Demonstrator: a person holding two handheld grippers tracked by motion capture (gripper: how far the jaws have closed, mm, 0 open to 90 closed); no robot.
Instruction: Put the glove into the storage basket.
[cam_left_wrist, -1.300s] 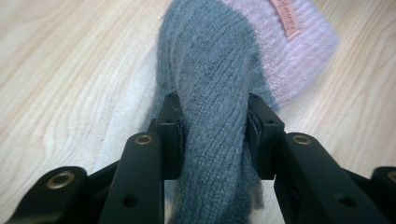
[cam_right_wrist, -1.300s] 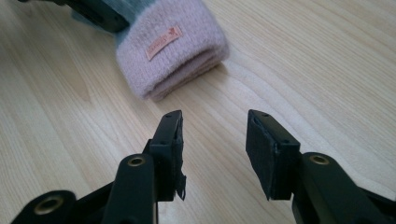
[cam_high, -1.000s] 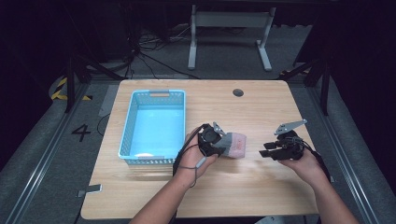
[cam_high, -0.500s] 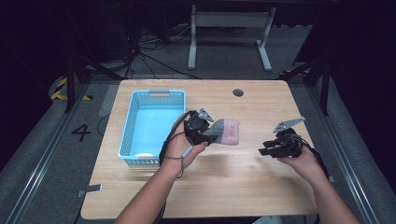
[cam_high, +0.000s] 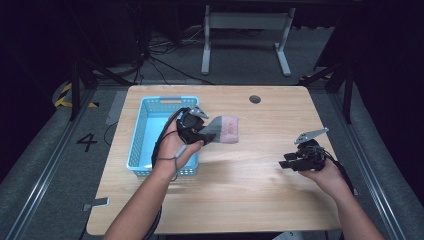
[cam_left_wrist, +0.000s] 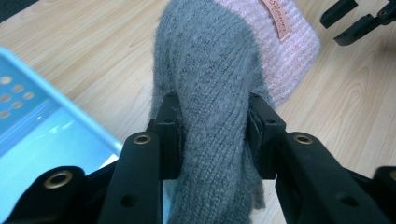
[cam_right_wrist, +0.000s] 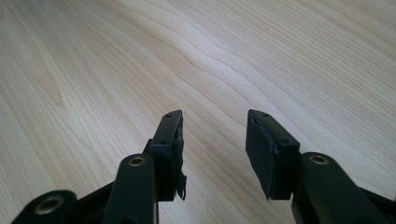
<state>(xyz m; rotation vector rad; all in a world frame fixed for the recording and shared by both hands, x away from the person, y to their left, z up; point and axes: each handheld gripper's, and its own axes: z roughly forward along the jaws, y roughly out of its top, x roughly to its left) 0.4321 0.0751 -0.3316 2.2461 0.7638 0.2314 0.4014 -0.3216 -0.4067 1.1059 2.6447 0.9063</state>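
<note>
From above, my left hand-held gripper carries the grey-and-pink knitted sock beside the light-blue plastic basket, toward the table's left edge. Its own view shows jaws clamped on the grey part; I'd clear the rim before releasing. My right hand-held gripper idles, jaws apart.

Bright tabletop, dark surroundings, slight softness.

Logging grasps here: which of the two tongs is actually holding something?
The left tongs, by the blue basket: its jaws are clamped on the grey-and-pink sock. The right tongs are open, with only bare table between them.
</note>
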